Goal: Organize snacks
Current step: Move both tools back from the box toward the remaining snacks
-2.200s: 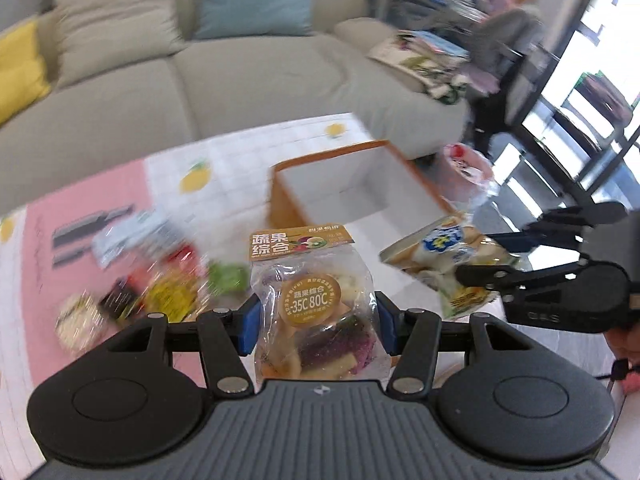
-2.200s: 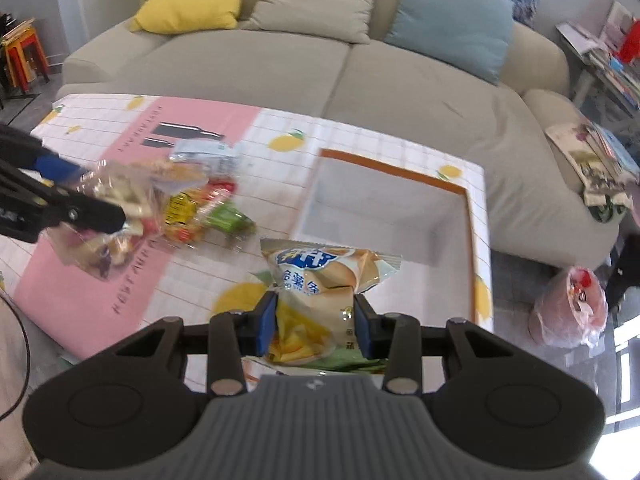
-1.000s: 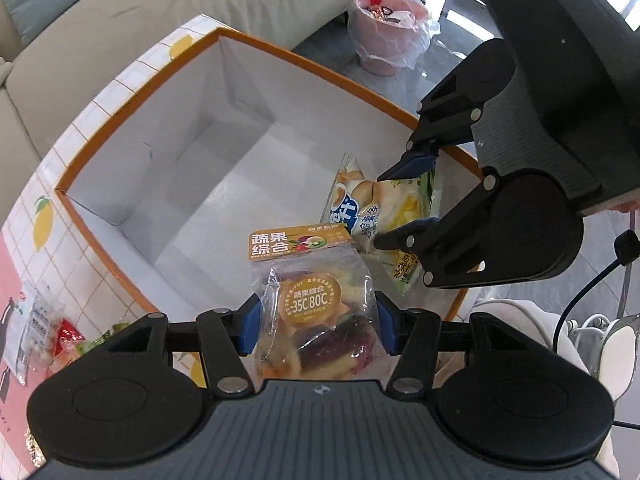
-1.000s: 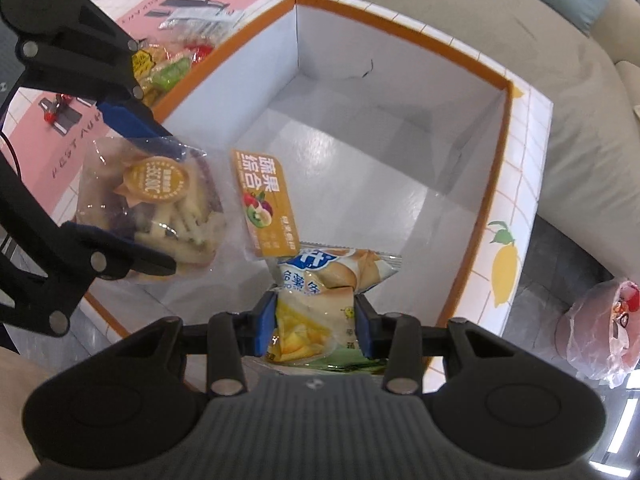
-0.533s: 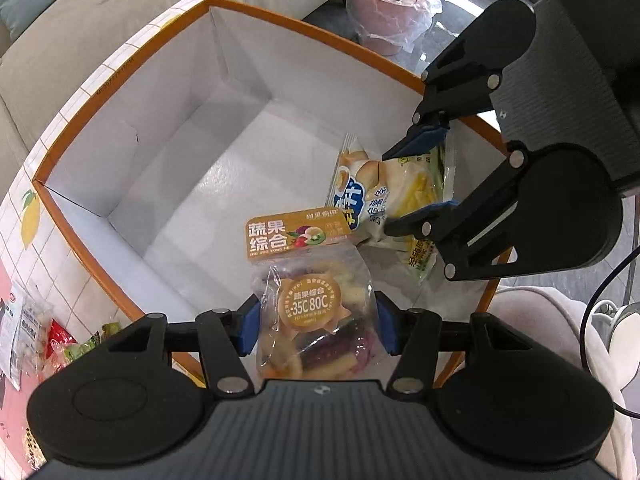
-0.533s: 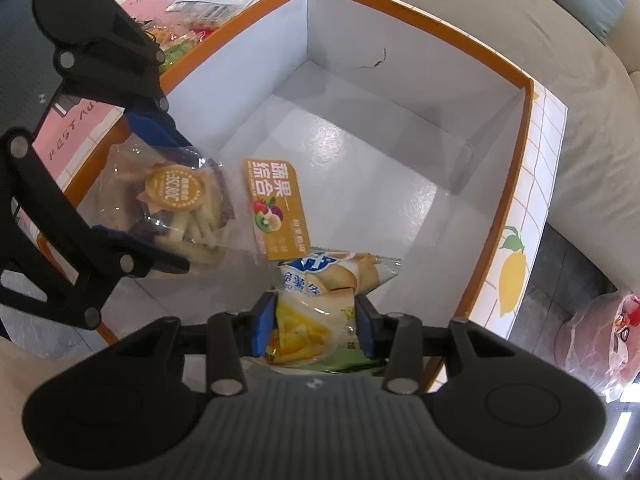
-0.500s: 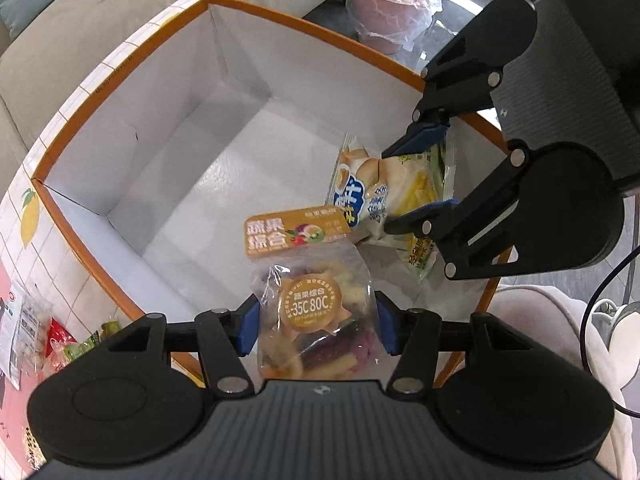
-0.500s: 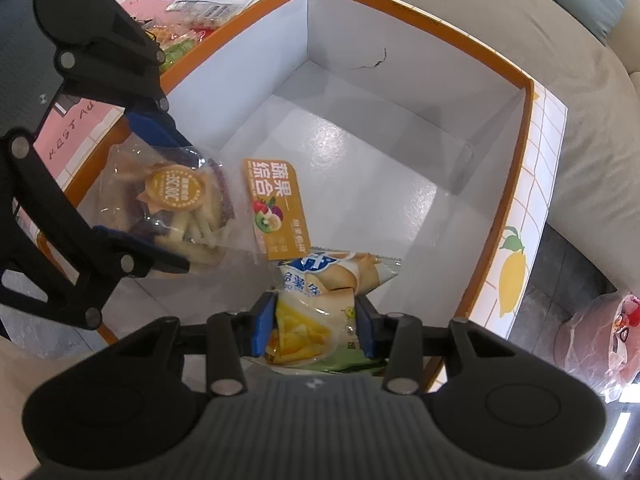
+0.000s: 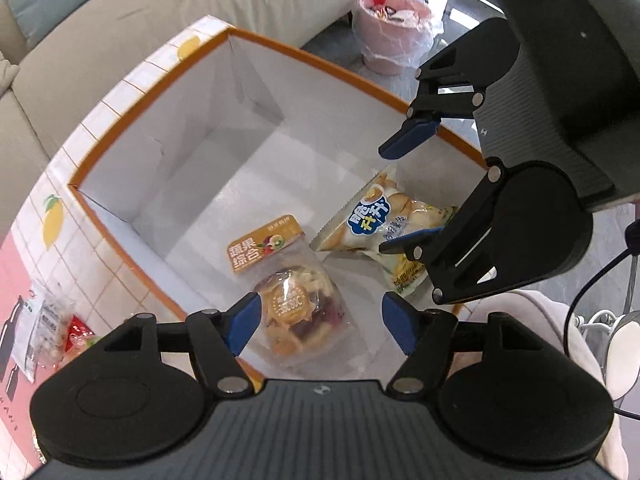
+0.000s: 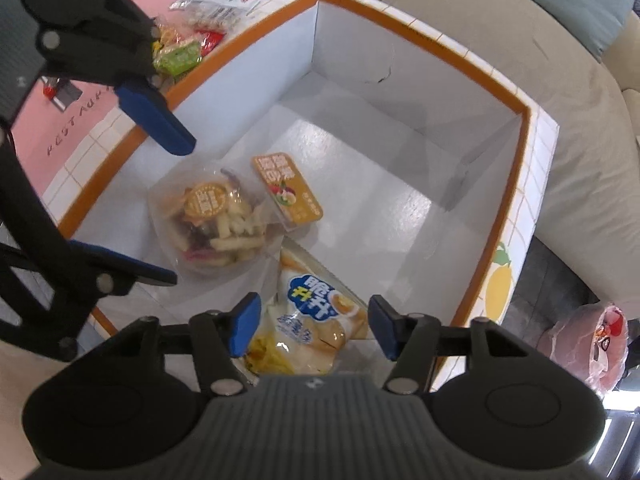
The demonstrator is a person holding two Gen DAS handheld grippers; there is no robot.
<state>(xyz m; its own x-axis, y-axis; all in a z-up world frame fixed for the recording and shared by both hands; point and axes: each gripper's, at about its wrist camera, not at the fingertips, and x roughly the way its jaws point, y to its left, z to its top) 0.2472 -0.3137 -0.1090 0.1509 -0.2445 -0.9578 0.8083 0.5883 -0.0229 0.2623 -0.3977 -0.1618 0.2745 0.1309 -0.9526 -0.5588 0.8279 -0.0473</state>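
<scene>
Box (image 9: 168, 80): far half of floor bare; near half taken by fruit-chip bag (image 9: 296, 300) and crisps bag (image 9: 384, 224), side by side.

We seem to be in a home living room: a beige sofa (image 10: 580, 128) with cushions, a patterned tablecloth (image 9: 36, 256), a lined waste bin (image 9: 394, 38).

Left tongs (image 9: 320, 320) spread; fruit-chip bag (image 9: 298, 308) in box (image 9: 256, 40)

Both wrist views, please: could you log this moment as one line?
left gripper: open | right gripper: open | veggie bag, chip bag: lying in box | more snacks: on table
</scene>
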